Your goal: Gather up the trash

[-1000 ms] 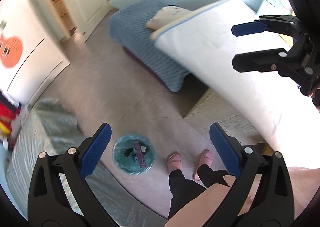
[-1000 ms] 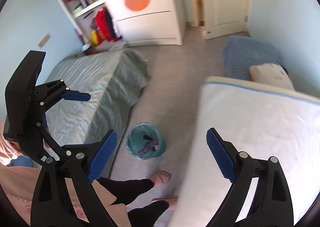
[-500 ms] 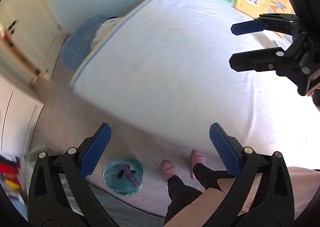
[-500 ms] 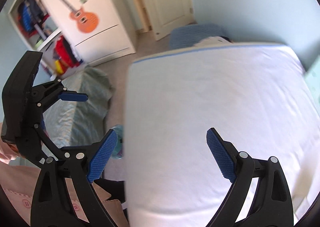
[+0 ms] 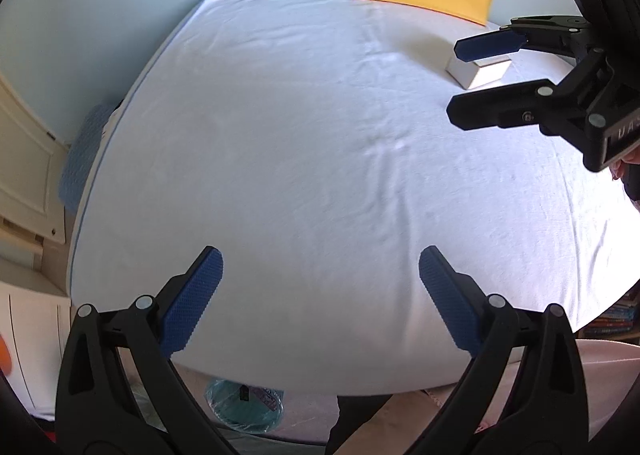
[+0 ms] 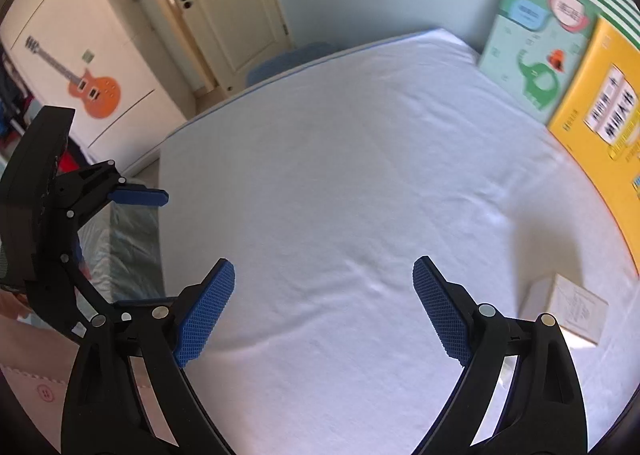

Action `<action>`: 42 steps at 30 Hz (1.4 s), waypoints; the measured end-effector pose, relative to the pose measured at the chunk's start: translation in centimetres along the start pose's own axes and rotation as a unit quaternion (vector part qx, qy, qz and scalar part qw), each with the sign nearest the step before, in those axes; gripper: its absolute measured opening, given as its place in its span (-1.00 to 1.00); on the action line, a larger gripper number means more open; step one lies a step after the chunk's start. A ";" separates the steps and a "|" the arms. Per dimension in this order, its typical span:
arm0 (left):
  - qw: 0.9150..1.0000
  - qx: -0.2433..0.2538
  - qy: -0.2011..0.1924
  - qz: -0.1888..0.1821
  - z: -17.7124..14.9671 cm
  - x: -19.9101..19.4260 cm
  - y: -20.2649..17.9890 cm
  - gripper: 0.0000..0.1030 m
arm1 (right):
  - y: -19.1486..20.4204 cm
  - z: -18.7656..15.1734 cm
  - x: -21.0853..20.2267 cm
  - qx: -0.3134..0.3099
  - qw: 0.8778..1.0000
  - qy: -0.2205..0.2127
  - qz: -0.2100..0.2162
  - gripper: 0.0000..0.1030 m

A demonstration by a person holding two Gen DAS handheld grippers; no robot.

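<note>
We hold both grippers, left (image 5: 320, 291) and right (image 6: 324, 303), fingers spread and empty, over the bed (image 6: 340, 175). The small white box (image 6: 568, 307) (likely trash) lies at three o'clock of our right gripper, nearer it.

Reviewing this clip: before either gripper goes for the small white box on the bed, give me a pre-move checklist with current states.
1. Right gripper open and empty: ok.
2. Left gripper open and empty: ok.
3. White box in view, lying on the bed sheet with nothing on top: ok.
4. Box centred between the right gripper's fingers: not ok, it sits off to the right.
5. Trash bin located, on the floor at the bed's near edge: ok.
6. Box is really trash: cannot tell.
</note>
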State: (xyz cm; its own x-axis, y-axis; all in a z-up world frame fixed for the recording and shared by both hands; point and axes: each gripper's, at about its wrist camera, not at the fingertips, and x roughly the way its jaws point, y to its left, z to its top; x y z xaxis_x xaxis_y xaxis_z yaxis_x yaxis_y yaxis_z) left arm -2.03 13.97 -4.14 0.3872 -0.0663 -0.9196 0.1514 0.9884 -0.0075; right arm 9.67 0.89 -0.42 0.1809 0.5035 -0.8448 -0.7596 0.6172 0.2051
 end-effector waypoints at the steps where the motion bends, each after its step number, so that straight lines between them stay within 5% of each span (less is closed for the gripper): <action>1: 1.000 0.009 0.002 -0.004 0.6 0.3 -0.8 0.87 | -0.8 -0.4 -0.4 0.006 1.000 -0.002 -0.005 0.75; 22: 0.994 0.096 0.025 -0.040 8.7 4.4 -10.6 0.87 | -13.6 -5.8 -4.4 0.038 0.997 0.013 -0.067 0.75; 42: 0.987 0.141 0.057 -0.044 12.6 9.5 -15.9 0.71 | -19.6 -6.3 0.1 -0.044 0.995 0.061 -0.060 0.76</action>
State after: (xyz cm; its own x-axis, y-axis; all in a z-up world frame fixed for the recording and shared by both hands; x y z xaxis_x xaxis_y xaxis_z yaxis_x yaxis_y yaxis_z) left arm 10.69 -4.11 -7.79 0.2586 -0.1182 -0.9587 0.4333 0.9012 0.0058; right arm 20.65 -14.94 -7.65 0.1996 0.3493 -0.9155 -0.7899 0.6102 0.0606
